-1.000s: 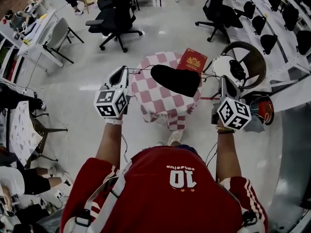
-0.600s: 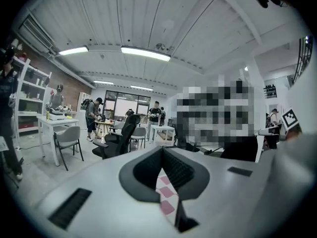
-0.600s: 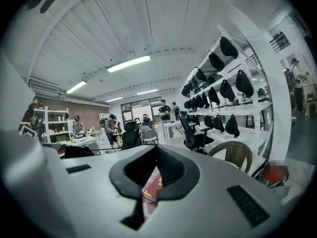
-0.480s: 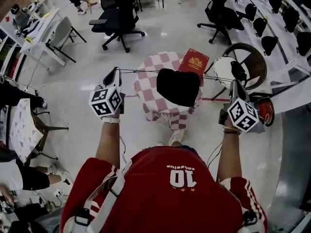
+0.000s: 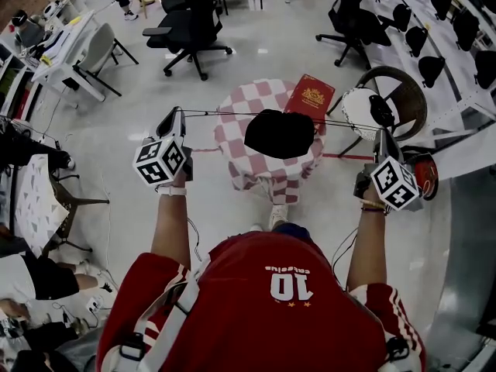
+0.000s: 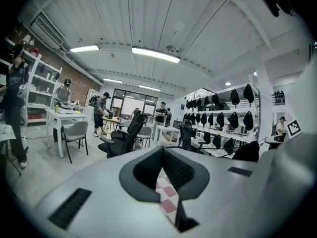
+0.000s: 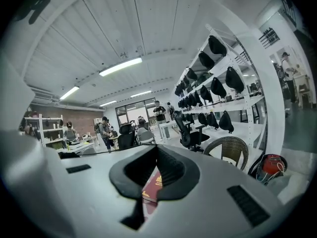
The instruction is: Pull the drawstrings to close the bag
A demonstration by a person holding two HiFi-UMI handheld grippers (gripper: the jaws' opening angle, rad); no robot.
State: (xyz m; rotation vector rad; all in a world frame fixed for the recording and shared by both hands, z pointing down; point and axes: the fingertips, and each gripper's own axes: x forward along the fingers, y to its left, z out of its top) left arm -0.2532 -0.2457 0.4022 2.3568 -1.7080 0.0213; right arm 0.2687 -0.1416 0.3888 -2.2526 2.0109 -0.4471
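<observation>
My left gripper [image 5: 173, 119] and right gripper [image 5: 381, 135] have drawn farther apart, each with its jaws pinched together on a drawstring [image 5: 218, 115]. The cords now run straight and taut to the black bag [image 5: 279, 133], which hangs between them over the checkered table [image 5: 234, 130]. Its mouth looks cinched, so the closing seems nearly done.

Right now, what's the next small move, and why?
Probably draw the left tongs and right tongs slightly farther apart to finish cinching: both are shut on the taut drawstrings, and the black bag hangs between them above the checkered table.
</observation>
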